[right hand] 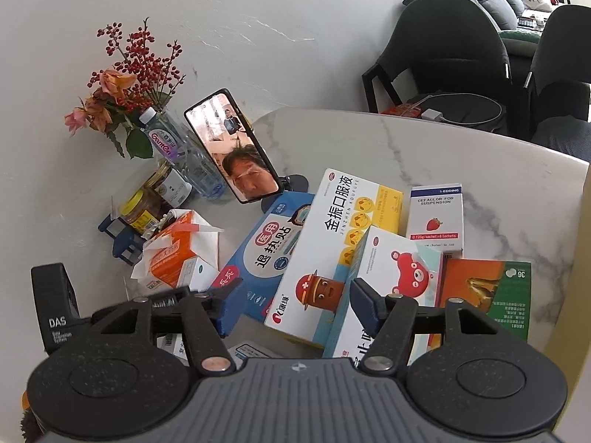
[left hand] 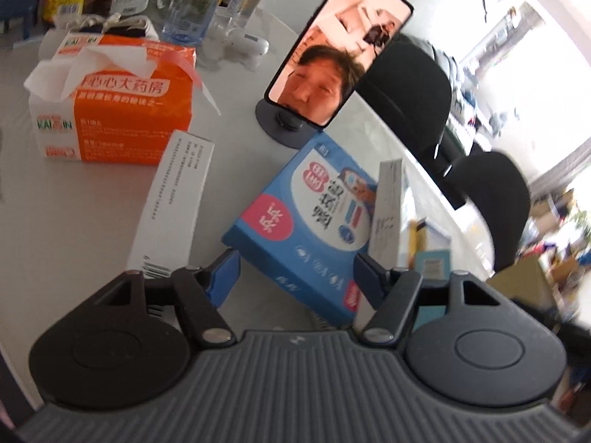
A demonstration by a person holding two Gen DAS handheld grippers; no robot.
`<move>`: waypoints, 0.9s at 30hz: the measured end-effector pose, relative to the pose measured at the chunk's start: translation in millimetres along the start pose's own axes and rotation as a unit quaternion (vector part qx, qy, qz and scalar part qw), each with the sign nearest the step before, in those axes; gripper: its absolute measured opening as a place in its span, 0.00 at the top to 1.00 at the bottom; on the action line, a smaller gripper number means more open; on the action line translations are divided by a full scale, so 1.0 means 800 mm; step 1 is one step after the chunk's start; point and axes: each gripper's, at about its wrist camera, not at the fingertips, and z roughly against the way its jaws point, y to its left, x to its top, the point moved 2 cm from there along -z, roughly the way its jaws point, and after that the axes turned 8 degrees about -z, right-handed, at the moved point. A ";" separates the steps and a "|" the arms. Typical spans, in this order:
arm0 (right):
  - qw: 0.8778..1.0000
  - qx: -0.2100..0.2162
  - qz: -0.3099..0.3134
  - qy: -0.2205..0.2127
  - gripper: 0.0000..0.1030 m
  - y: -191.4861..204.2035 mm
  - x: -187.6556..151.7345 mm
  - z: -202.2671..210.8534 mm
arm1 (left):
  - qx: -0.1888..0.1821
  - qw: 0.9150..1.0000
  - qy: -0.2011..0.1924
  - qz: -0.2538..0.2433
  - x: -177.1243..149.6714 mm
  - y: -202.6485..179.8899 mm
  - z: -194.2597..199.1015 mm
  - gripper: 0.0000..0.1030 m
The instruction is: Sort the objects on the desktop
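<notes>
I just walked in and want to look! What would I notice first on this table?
Probably the phone lit up on its stand in the middle of the white marble table. Left of it, red berries and orange flowers stick up among bottles. In front lies a jumble of bright medicine boxes, like the blue box and the one with a red bear.
</notes>
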 end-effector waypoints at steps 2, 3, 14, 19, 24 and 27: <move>1.000 0.003 -0.003 -0.001 0.36 -0.001 -0.002 0.001 | -0.017 0.999 0.001 0.030 0.000 -0.002 0.001 0.40; 1.000 0.004 -0.005 -0.002 0.36 -0.002 -0.004 0.002 | -0.028 0.999 0.004 0.044 -0.001 -0.002 0.001 0.44; 0.999 0.024 -0.024 -0.009 0.36 -0.010 -0.018 0.012 | -0.009 0.985 0.017 0.172 -0.010 0.004 -0.004 0.47; 0.999 0.030 -0.028 -0.011 0.35 -0.012 -0.022 0.016 | 0.014 0.968 0.032 0.250 -0.011 0.015 -0.021 0.47; 0.999 0.034 -0.032 -0.013 0.35 -0.015 -0.025 0.020 | 0.034 0.954 0.031 0.297 -0.012 0.022 -0.035 0.49; 0.999 0.035 -0.034 -0.014 0.34 -0.017 -0.027 0.022 | 0.036 0.949 0.025 0.311 -0.012 0.025 -0.042 0.50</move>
